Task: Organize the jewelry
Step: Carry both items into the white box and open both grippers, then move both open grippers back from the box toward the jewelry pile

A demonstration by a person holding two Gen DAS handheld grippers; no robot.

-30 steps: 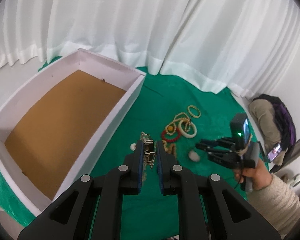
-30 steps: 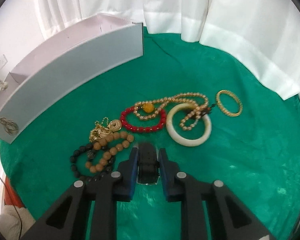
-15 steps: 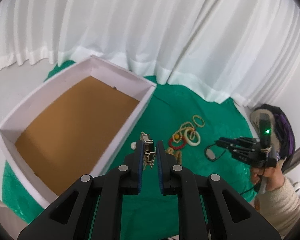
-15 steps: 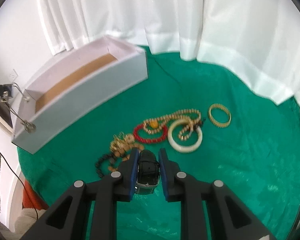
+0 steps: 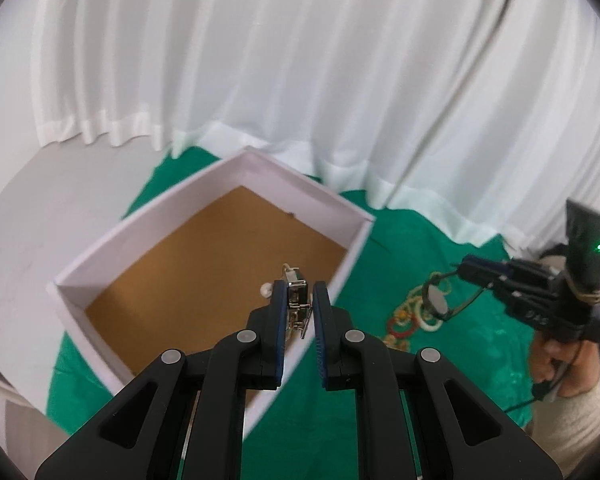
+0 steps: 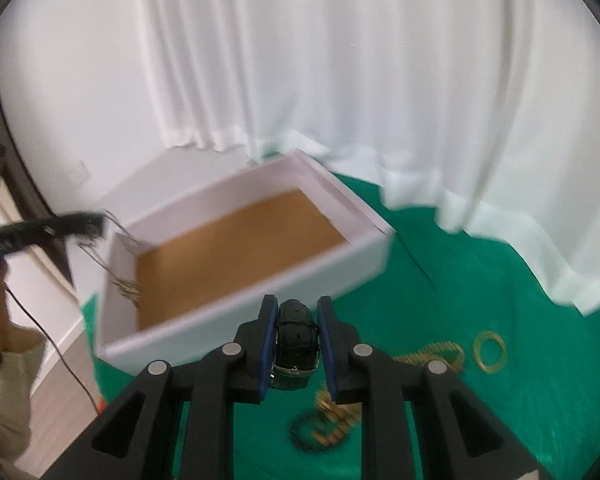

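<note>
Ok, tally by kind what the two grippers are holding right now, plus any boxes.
Black leather-strap watch: 1, in the right gripper
Silver chain: 1, in the left gripper
White box: 1
Total: 3

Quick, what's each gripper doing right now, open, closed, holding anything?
Left gripper: closed on a silver chain piece, above the box.
Right gripper: closed on a black watch.
</note>
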